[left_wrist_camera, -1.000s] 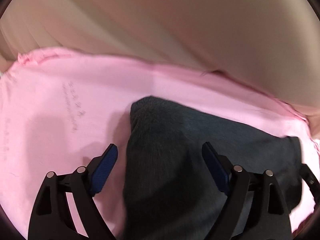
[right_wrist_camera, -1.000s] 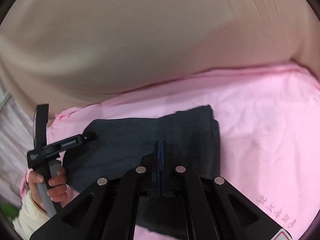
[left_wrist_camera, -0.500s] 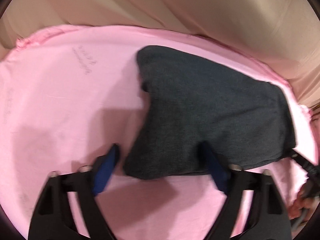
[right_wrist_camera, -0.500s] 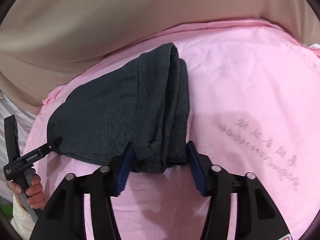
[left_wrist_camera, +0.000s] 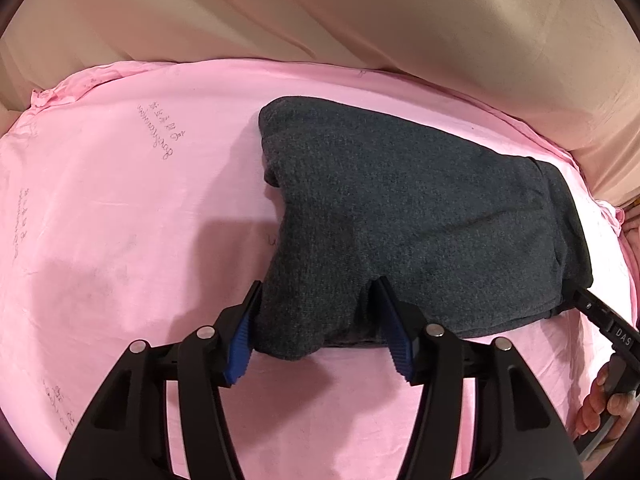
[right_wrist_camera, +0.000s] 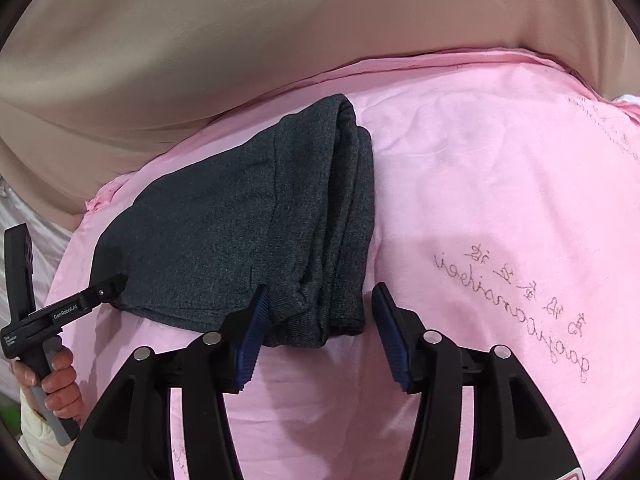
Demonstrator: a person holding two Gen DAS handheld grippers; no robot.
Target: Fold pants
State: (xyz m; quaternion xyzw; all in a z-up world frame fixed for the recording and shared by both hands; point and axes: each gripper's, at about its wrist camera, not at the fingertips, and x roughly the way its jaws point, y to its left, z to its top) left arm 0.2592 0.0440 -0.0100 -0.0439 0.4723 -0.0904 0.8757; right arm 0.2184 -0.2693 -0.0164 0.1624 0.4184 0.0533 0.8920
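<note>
Folded dark pants (left_wrist_camera: 408, 216) lay on a pink sheet (left_wrist_camera: 120, 220). The left gripper (left_wrist_camera: 316, 330), closing, pinched their 6 o'clock corner; the right gripper (right_wrist_camera: 318, 330), opening, straddled the other near corner, released.

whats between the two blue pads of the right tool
A near corner of the folded dark grey pants, in the right wrist view. The right tool straddles it, jaws just opening; fabric touches the left pad, while bare pink sheet shows before the right one.

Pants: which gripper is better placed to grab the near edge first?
Left. The left gripper already pinches the pants; the right gripper straddles the folded corner, one pad clear.
</note>
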